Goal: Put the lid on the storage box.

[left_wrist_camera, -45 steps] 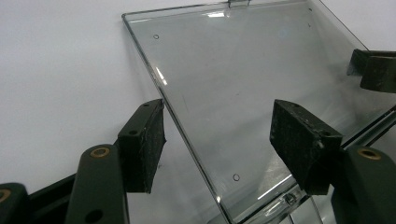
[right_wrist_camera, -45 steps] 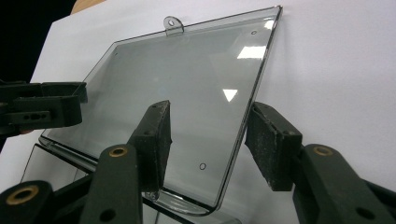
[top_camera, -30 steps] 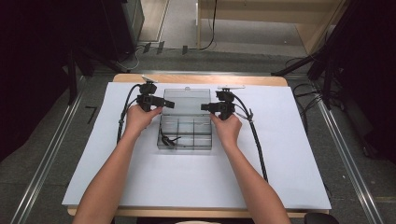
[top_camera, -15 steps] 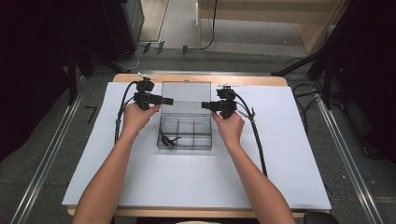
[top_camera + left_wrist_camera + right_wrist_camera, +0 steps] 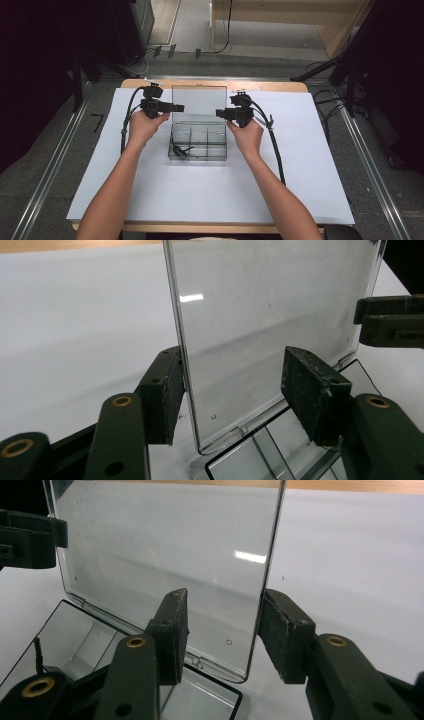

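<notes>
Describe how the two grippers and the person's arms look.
Both the left gripper and the right gripper are black, each trailing a black cable. Their jaws are blocky dark pads on arms with brass-coloured rivets. The forearms are bare, without sleeves.

A white sheet (image 5: 200, 195) covered the wooden tabletop (image 5: 260, 85), whose edge showed along the far side. Grey floor (image 5: 45, 165) surrounded it, with metal rails (image 5: 372, 170) running down both sides of the frame. Dark equipment stands (image 5: 80, 55) filled the upper left, cables (image 5: 150, 52) lay beyond, and pale wooden furniture (image 5: 290, 15) stood at upper right.
</notes>
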Available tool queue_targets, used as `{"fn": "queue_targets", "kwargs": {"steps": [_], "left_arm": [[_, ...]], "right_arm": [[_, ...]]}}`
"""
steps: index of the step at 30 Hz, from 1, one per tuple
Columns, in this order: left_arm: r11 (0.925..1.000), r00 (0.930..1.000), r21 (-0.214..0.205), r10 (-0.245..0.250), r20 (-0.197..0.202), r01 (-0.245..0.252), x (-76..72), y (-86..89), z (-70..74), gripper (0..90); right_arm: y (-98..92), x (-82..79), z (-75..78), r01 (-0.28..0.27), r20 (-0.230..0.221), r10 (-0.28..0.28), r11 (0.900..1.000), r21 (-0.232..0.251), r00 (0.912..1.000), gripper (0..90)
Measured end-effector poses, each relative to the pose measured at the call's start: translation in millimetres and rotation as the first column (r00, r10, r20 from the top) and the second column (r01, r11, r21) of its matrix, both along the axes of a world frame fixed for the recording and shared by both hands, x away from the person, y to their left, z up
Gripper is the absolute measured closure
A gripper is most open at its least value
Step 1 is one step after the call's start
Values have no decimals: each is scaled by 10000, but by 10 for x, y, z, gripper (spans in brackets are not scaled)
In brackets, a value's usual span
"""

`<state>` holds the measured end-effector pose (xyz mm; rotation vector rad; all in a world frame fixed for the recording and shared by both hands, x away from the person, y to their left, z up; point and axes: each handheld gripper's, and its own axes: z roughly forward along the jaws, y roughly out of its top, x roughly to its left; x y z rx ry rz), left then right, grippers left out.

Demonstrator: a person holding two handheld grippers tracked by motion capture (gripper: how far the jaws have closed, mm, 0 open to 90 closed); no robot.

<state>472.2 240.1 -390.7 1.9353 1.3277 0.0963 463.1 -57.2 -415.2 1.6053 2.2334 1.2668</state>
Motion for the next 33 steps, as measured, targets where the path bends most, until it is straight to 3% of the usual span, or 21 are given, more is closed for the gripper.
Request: {"fn": "queue_targets", "kwargs": {"steps": [13, 33], "left_arm": [[9992, 9982, 259, -308, 513, 295, -122, 11, 88, 477], [9980, 9969, 439, -472, 622, 445, -230, 22, 140, 563]], "right_arm": [[8, -87, 99, -383, 362, 403, 9978, -550, 9985, 570], [-43, -188, 178, -671, 655, 715, 9955, -676, 9953, 634]]}}
